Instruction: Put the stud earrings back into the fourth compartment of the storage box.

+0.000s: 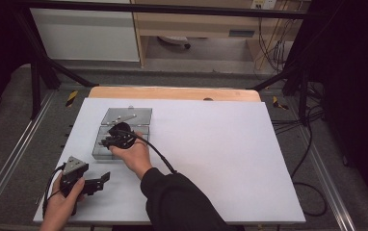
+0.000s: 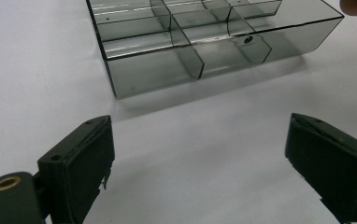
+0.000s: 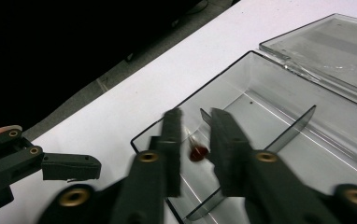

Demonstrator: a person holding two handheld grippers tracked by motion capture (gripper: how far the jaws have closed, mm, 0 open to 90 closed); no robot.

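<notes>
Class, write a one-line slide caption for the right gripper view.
Right gripper reaches into a clear divided box, jaws narrowly apart around a small red piece.

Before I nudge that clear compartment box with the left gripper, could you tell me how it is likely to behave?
The compartment box looks like thin, clear, rigid plastic, so it should keep its shape. It seems nearly empty, with one small red item inside, so it is probably light and may slide easily on the smooth white table. Its open lid could make it swing.
</notes>
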